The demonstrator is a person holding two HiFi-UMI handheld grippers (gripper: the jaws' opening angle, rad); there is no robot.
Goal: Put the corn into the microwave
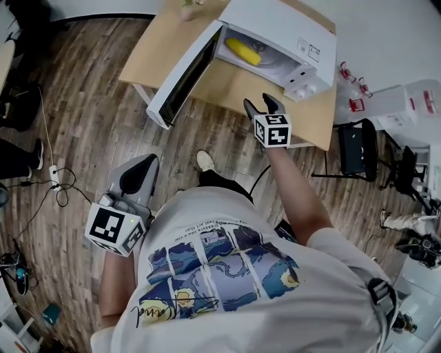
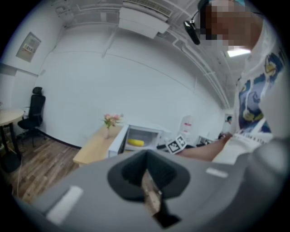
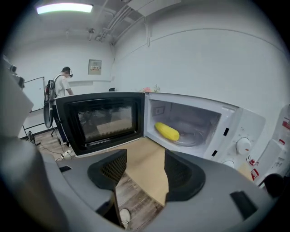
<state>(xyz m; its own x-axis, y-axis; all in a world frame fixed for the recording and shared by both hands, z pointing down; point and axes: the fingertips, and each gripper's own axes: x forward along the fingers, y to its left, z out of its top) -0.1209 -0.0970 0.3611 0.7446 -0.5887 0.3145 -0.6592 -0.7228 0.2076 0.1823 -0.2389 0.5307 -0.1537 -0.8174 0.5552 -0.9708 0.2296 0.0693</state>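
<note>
Corn (image 3: pixel 166 131) inside open microwave (image 3: pixel 235 129), right claw (image 3: pixel 145 166) open and empty before it, left claw (image 2: pixel 146 176) closed, tips blurred.

Pale wooden table (image 1: pixel 160 43) on plank floor (image 1: pixel 83 124), flower vase (image 2: pixel 110 123) at its end, black chair (image 1: pixel 357 148) beside

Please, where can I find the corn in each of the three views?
Head view: corn at top centre, inside the microwave.
Left gripper view: corn small, just left of centre.
Right gripper view: corn slightly right of centre.
Shared landmark: the open microwave door, left of the corn in every view.
</note>
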